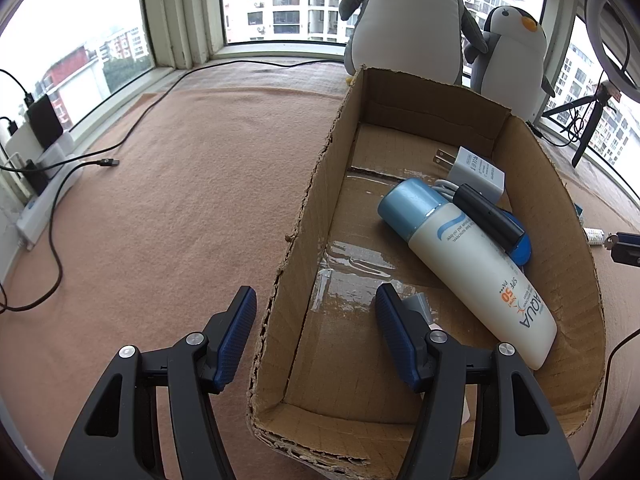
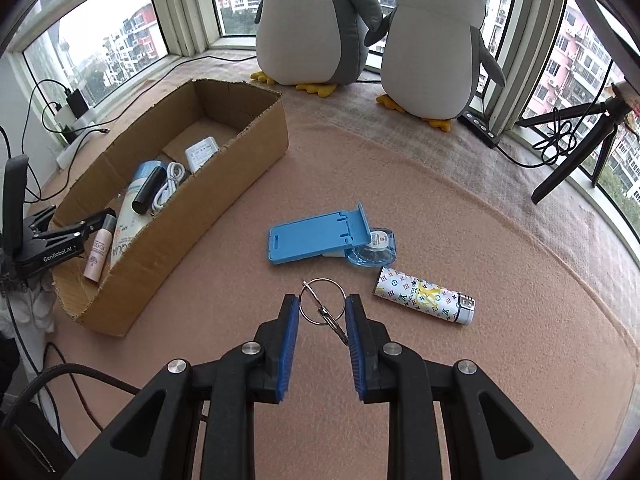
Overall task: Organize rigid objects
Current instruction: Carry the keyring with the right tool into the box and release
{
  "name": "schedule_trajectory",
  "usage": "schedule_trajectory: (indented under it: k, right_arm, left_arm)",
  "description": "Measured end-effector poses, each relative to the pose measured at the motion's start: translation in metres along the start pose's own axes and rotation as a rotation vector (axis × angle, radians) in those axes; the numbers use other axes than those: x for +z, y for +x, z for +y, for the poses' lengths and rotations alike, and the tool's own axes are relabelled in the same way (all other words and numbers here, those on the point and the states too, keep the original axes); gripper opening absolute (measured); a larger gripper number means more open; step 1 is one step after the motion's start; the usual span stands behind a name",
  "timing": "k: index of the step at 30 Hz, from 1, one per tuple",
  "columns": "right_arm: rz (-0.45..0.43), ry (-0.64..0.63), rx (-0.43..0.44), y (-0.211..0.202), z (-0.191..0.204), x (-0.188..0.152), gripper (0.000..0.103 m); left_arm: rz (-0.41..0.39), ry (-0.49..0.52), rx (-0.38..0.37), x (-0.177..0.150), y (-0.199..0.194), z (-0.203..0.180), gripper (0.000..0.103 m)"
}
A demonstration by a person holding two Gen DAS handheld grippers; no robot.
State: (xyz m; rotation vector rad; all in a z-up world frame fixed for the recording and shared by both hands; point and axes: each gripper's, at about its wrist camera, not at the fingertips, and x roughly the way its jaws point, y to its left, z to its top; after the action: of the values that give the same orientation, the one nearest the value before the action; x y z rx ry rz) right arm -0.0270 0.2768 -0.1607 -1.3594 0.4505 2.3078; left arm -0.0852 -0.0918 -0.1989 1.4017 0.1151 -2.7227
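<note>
A fuzzy pinkish blanket (image 2: 400,208) is covering a bay-window ledge, with two plush penguins (image 2: 432,40) sitting along the far window edge and a torn-edged cardboard box (image 2: 168,236) lying toward the left side. The left wrist view is looking into the box at a smooth white sunscreen bottle (image 1: 476,264), a black tube (image 1: 488,216) and a white charger (image 1: 476,168), with the left gripper (image 1: 316,320) hanging wide open astride the box's left wall. Only the right view is showing the loose stuff mid-blanket: a blue plastic phone stand (image 2: 316,236), a tape dispenser (image 2: 372,252), a patterned cylinder lighter (image 2: 424,294), and a metal key ring (image 2: 322,300) lying between the spread fingers of the right gripper (image 2: 322,316), not clamped.
</note>
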Motion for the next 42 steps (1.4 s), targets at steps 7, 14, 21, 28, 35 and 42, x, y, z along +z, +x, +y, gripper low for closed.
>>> schedule_trajectory:
  k: [7, 14, 21, 28, 35, 42]
  right_arm:
    - [-0.079, -0.054, 0.046, -0.018, 0.030, 0.043, 0.021]
    - [-0.139, -0.104, 0.095, -0.013, 0.070, 0.088, 0.021]
    - [-0.138, -0.102, 0.120, 0.014, 0.090, 0.119, 0.021]
    - [-0.123, -0.069, 0.099, 0.034, 0.089, 0.131, 0.022]
    - [-0.128, -0.022, 0.096, 0.037, 0.084, 0.133, 0.062]
    - [-0.140, -0.006, 0.103, 0.035, 0.085, 0.132, 0.075]
  left_arm:
    - [0.000, 0.003, -0.002, 0.000, 0.000, 0.000, 0.063]
    - [0.000, 0.006, -0.002, 0.000, 0.000, 0.000, 0.063]
    - [0.000, 0.008, -0.005, 0.000, 0.000, 0.000, 0.063]
    - [0.001, 0.010, -0.007, 0.001, 0.000, 0.000, 0.063]
    - [0.001, 0.016, -0.010, 0.001, 0.000, 0.000, 0.063]
    - [0.000, 0.015, -0.010, 0.001, 0.000, 0.000, 0.063]
